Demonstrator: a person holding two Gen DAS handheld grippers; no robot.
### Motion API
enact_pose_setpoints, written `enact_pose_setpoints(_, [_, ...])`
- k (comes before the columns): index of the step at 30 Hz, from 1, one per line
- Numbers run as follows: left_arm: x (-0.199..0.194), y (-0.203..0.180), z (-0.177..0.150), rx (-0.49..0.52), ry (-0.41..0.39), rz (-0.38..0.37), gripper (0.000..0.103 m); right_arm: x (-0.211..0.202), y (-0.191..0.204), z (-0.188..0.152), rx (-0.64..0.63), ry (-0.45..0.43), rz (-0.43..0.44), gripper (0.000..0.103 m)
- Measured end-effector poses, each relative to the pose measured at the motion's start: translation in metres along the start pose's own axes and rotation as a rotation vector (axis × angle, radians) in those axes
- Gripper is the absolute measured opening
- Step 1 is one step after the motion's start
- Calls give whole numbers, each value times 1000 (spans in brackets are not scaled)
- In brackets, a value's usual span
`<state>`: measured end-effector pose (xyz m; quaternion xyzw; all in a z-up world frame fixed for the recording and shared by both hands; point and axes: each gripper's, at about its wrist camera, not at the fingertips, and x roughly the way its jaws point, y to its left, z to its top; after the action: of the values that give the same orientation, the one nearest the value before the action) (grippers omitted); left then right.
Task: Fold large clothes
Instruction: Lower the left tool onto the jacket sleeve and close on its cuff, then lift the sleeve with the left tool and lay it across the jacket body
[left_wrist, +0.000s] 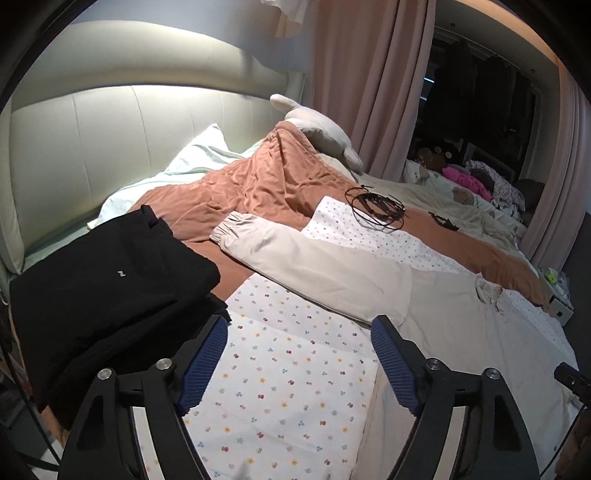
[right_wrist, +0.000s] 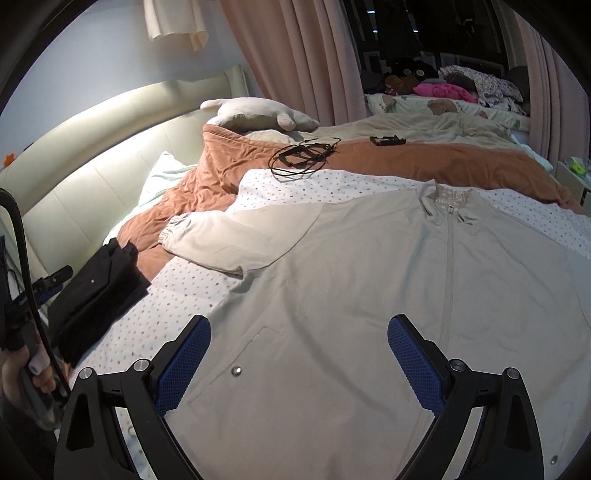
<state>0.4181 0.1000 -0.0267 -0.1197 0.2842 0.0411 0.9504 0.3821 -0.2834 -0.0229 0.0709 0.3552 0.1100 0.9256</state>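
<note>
Jacket (right_wrist: 351, 277) spread flat on sheet (left_wrist: 288, 369) — both tongs agape.

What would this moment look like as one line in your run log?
stage: pre-fold | beige zip jacket: flat on dotted sheet | left claw: open | right claw: open | black garment: folded

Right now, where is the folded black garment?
In the right wrist view the folded black garment lies at the left, on the floral sheet, just beyond the beige jacket's outstretched sleeve cuff.

My left gripper (left_wrist: 299, 328) hangs with jaws spread wide, holding nothing. My right gripper (right_wrist: 299, 328) is likewise spread wide and empty, both pointing toward the far side.
</note>
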Motion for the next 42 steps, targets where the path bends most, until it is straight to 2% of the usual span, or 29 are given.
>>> enact_pose_setpoints(1, [8,-2,2,2,8,-1,76,7,0,2,8,9,2,82])
enact_pose_setpoints(4, [40,-9,9,12,40,-6,69,31,-7,7,37,35,-1,77])
enact_pose_setpoints(8, [82,-16,16,15,91,-9,63,61,-14,11,63,71,18,61])
enact_pose_setpoints(9, [92,-18,17,15,106,-9,59,69,-15,12,68,81,18,61])
enact_pose_setpoints(12, [124,-24,21,9,154,-30,58,90,-19,15,84,99,32,60])
enact_pose_setpoints(19, [193,-32,27,6,238,3,58,126,-28,23,106,124,47,59])
enact_pose_setpoints(21, [210,-30,28,-4,265,14,56,136,-31,24,114,134,52,53])
enact_pose_setpoints(22, [219,-29,29,-13,276,21,54,142,-32,23,119,147,56,45])
enact_pose_setpoints(23, [227,-27,29,-18,283,24,53,148,-34,23,126,159,59,41])
enact_pose_setpoints(25, [246,-24,29,-27,306,40,53,158,-37,21,137,176,58,40])
enact_pose_setpoints(29, [283,-8,25,-98,371,58,44,174,-39,19,152,195,61,40])
enact_pose_setpoints(35, [326,12,21,-190,451,92,44,191,-33,20,161,215,81,36])
enact_pose_setpoints(37, [331,18,22,-228,440,84,44,196,-31,20,172,222,91,35])
enact_pose_setpoints(38, [331,19,23,-235,432,87,40,198,-29,21,182,228,99,34])
enact_pose_setpoints(39, [333,21,25,-240,427,99,25,201,-28,21,193,234,107,32])
enact_pose_setpoints(41, [334,24,27,-264,420,108,6,207,-23,21,217,249,129,24])
enact_pose_setpoints(42, [332,26,29,-282,405,91,4,209,-20,21,225,254,140,23])
